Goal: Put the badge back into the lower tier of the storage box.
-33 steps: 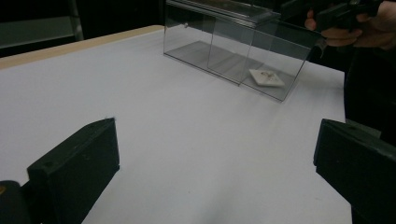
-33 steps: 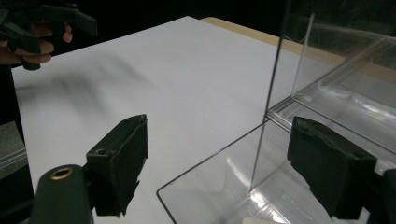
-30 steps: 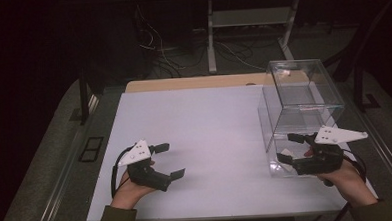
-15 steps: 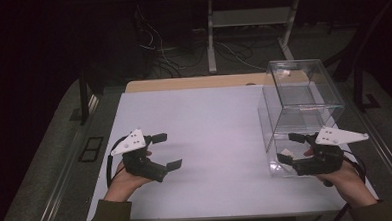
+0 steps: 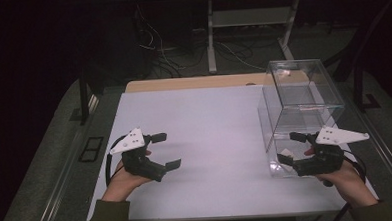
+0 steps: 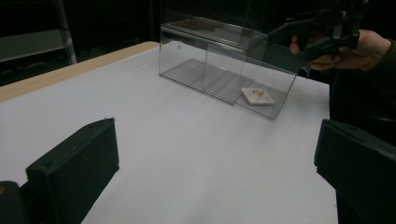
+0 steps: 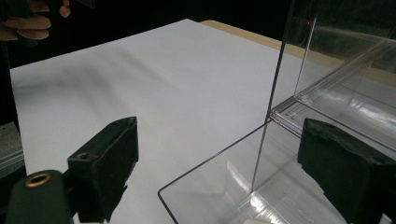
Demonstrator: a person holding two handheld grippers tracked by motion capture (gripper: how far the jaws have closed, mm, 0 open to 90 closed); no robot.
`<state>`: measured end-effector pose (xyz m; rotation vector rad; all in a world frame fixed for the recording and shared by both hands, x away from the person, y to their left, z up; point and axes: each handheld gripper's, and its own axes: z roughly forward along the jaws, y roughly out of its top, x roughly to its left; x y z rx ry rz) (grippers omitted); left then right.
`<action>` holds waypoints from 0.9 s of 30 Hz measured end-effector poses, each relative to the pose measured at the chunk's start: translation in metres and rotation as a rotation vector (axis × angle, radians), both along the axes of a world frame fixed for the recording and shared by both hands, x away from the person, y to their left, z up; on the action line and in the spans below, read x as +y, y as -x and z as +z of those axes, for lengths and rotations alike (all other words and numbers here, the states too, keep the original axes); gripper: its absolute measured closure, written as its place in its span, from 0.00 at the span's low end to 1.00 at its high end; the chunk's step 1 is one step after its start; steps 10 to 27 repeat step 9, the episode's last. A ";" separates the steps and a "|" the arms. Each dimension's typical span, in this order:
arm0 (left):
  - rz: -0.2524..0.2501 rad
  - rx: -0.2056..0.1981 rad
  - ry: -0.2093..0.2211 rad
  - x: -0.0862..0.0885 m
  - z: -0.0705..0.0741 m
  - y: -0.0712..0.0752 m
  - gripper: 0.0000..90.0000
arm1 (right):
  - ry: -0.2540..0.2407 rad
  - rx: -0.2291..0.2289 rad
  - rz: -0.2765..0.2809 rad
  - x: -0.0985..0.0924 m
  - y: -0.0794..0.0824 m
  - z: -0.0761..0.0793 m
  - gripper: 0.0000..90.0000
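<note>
White tabletop (image 5: 205, 135) bears a clear, two-tier plastic box (image 5: 299, 111).

Small white piece (image 6: 258, 95) inside the clear box (image 5: 303, 93) — markings too small to tell.

Both grippers hand-held low, jaws apart.
Left gripper (image 5: 162, 152): held in the left hand (image 5: 122, 178), jaws pointing right, spread wide, nothing between them. Right gripper (image 5: 291, 147): held in the right hand (image 5: 344, 176), jaws pointing left; they have just been opening, pads pressing on nothing.
</note>
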<state>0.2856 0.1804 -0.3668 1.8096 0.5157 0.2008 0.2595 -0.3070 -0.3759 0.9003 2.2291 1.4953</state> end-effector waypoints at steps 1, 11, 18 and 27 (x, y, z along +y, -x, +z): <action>0.001 0.000 0.000 0.000 0.000 0.000 0.00 | 0.001 0.002 -0.001 0.000 0.000 0.000 0.13; -0.003 -0.003 -0.003 -0.001 0.000 0.002 0.00 | 0.004 0.000 0.004 0.000 0.000 0.000 0.13; -0.003 -0.003 -0.003 -0.001 0.000 0.002 0.00 | 0.004 0.000 0.004 0.000 0.000 0.000 0.13; -0.003 -0.003 -0.003 -0.001 0.000 0.002 0.00 | 0.004 0.000 0.004 0.000 0.000 0.000 0.13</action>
